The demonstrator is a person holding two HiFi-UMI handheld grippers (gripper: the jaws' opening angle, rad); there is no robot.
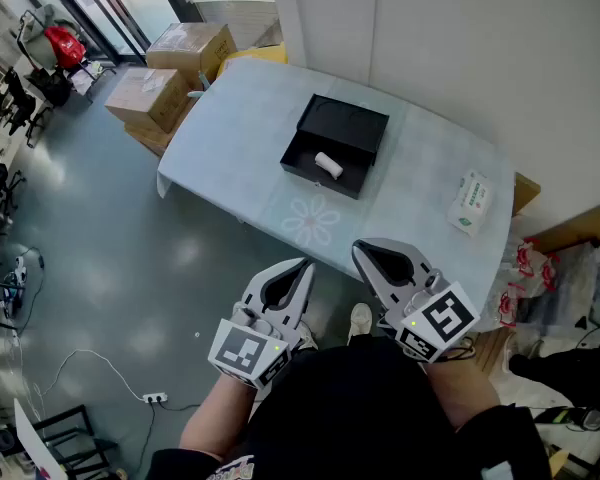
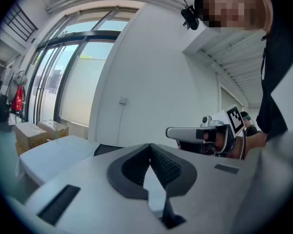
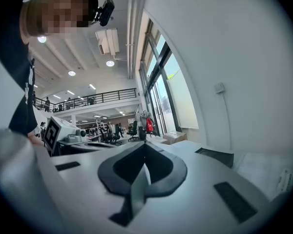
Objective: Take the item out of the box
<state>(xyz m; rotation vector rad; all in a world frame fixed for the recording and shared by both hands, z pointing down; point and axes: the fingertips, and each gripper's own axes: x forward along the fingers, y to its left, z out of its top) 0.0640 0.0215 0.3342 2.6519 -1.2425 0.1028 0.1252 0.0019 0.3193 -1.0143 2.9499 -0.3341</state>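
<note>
**Operator:** What surrounds the work area, from left to right?

**Technician:** Two cardboard boxes (image 1: pixel 185 46) stand on the floor (image 1: pixel 100 258) against the far-left corner of the table (image 1: pixel 230 138). A white-and-green packet (image 1: pixel 472 201) lies on the table near its right end, well apart from the black box (image 1: pixel 345 123). Plastic bags (image 1: pixel 525 268) lie on the floor past that end. The table's near edge and a flower-printed stretch of its cover lie between both grippers and the black box.

**Operator:** What is the state of the container?

**Technician:** The black box sits open near the middle of the table, with its lid folded back on the far side. The item (image 1: pixel 328 165), a short white roll, lies on its side inside the tray, toward the near wall.

**Operator:** And the grippers?

**Technician:** The left gripper (image 1: pixel 302 265) is held off the table's near edge, jaws clenched tip to tip with nothing between them. The right gripper (image 1: pixel 365 248) is just beside it, jaws likewise pressed together and empty. Neither touches the black box.

**Operator:** How do the views differ?

**Technician:** Only the head view shows the item. The left gripper view shows the cardboard boxes at its left, a dark edge of the black box, and the right gripper at its right. The right gripper view shows the left gripper at its left, an office hall behind it, the black box's edge, and the packet at the far right.
</note>
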